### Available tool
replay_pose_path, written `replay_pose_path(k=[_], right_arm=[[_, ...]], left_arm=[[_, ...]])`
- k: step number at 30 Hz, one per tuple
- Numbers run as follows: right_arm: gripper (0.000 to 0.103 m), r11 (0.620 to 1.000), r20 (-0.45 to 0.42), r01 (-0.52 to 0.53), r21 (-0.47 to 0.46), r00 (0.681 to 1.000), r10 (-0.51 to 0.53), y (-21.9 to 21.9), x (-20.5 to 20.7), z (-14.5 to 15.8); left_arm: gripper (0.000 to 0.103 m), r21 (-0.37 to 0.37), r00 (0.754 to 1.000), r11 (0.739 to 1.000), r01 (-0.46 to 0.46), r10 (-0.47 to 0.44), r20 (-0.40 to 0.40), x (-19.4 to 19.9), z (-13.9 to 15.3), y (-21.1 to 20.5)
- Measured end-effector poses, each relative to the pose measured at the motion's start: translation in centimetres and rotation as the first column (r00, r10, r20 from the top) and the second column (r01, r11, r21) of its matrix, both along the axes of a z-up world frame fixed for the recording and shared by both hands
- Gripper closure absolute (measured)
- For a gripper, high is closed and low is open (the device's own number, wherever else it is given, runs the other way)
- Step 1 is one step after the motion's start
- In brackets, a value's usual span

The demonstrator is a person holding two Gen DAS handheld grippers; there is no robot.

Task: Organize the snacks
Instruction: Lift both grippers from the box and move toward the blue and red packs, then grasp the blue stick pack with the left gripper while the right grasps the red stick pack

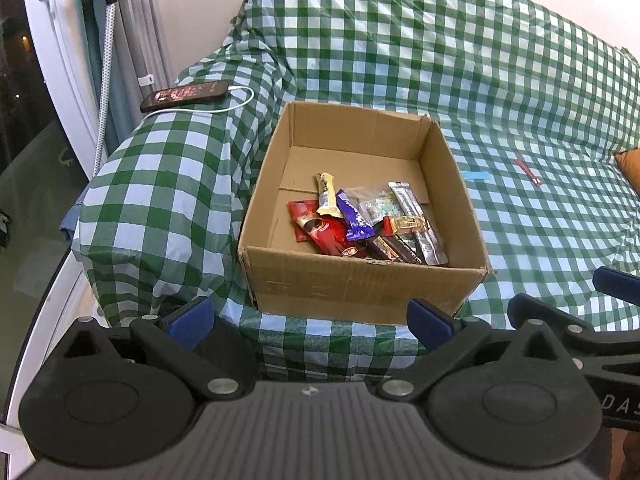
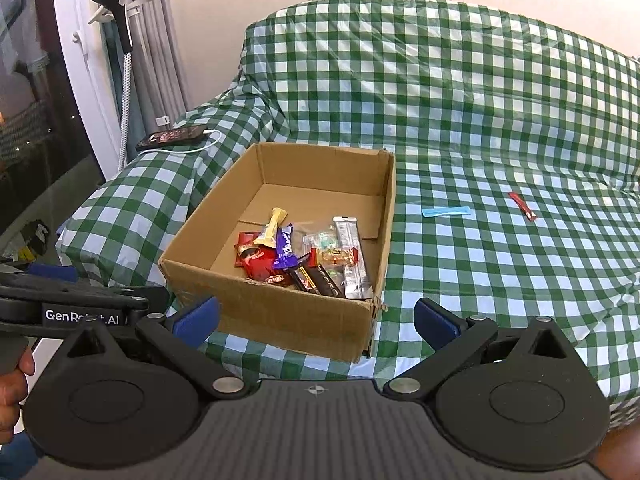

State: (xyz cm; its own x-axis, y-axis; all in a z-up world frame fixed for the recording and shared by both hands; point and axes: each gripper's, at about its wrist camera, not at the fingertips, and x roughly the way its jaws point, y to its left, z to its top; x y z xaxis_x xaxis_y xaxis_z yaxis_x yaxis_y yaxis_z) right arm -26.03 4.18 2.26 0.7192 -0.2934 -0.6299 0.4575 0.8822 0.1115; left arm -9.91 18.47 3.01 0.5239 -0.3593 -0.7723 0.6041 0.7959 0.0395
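Left wrist view: left hand-held gripper (image 1: 310, 320) gapes wide and empty before the cardboard box (image 1: 360, 284) of snack packets (image 1: 364, 224); right hand-held gripper (image 2: 316, 320) likewise spread wide. Blue sachet (image 2: 446, 212) and red sachet (image 2: 522, 206) lie on the checked cover (image 2: 500, 128).

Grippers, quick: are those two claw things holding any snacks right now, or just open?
Left gripper: open, fingers spread wide, holding nothing.
Right gripper: open, fingers spread wide, holding nothing.

Matt brown cardboard box (image 1: 360, 280), glossy foil and plastic snack wrappers (image 1: 360, 220), crinkled shiny checked cover (image 1: 440, 60)
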Motion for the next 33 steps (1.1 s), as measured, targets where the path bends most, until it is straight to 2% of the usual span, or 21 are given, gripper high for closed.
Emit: replay_pose_path(k=[22, 29, 33], right_arm=[[0.000, 0.997, -0.037, 0.030, 0.075, 0.999, -0.027, -2.5, 1.2, -2.0], [0.000, 0.990, -0.014, 0.102, 0.102, 0.995, -0.101, -5.2, 0.5, -2.8], [0.000, 0.978, 0.006, 0.180, 0.101, 0.983, -0.182, -8.1, -0.7, -3.1]], left_arm=[[0.000, 0.073, 0.999, 0.997, 0.020, -0.018, -0.029, 1.3, -1.6, -2.3], [0.000, 0.096, 0.999, 0.994, 0.045, -0.043, -0.017, 1.9, -1.2, -5.1], [0.000, 0.102, 0.995, 0.990, 0.095, -0.094, -0.012, 2.2, -0.7, -8.3]])
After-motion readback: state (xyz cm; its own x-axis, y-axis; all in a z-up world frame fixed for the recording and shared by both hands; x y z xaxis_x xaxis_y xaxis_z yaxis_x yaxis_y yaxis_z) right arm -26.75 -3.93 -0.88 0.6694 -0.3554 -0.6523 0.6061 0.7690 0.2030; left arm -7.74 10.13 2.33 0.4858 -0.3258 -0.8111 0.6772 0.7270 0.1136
